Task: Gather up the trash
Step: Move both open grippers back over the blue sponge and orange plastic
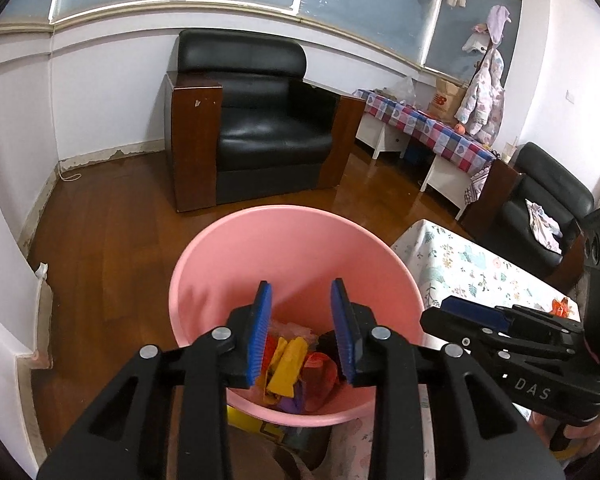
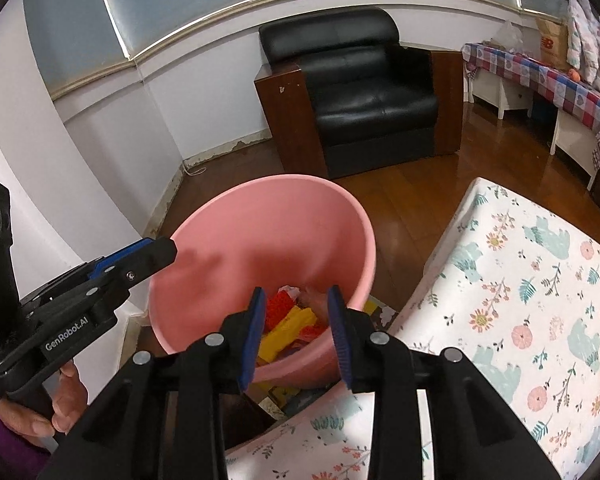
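Observation:
A pink bin (image 1: 292,216) (image 2: 280,184) stands on the wooden floor beside a table. In its bottom lies crumpled trash (image 1: 288,364) (image 2: 288,320): yellow, red, orange and purple wrappers. My left gripper (image 1: 301,290) hovers over the bin's near rim, its blue pads apart with nothing between them. My right gripper (image 2: 296,294) hangs over the same bin from the table side, also open and empty. Each gripper shows in the other's view: the right gripper (image 1: 444,310) at the right edge, the left gripper (image 2: 156,250) at the left, held by a hand (image 2: 68,392).
A table with a floral cloth (image 2: 520,300) (image 1: 460,268) borders the bin on the right. A black armchair (image 1: 260,120) (image 2: 360,92) stands behind the bin against the wall. Farther right are a bench with a checked cloth (image 1: 428,124) and a second black chair (image 1: 540,200).

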Demonstrator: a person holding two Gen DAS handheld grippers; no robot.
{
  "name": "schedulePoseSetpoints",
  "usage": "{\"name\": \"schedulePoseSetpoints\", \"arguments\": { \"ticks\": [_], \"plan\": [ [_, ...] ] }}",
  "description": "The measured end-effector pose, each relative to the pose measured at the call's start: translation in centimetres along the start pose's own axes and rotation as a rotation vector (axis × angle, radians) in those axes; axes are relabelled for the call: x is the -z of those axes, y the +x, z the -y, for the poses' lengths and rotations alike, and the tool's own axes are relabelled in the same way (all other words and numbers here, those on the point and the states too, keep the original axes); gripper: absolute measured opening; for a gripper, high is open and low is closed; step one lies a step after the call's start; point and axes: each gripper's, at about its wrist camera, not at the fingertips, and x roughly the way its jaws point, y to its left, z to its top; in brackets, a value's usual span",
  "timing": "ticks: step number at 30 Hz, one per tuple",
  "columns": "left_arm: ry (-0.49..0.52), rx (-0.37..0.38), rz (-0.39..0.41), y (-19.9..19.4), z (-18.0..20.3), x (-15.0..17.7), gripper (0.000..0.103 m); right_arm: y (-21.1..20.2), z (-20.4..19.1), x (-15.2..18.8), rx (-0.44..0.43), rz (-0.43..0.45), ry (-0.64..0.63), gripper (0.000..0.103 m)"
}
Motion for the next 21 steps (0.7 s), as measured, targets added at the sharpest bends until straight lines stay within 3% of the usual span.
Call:
{"name": "schedulePoseSetpoints", "arguments": {
  "ticks": [14, 21],
  "plan": [
    [0.054, 0.040, -0.017, -0.1, 2.6, -0.2, 0.030, -3.5, 3.1, 2.1, 0.018, 0.024, 0.084, 0.031],
    [0.126, 0.099, -0.003, -0.4, 6.2, 0.0, 0.030, -6.2, 5.9, 3.8, 0.065, 0.045, 0.151, 0.031]
  ]
}}
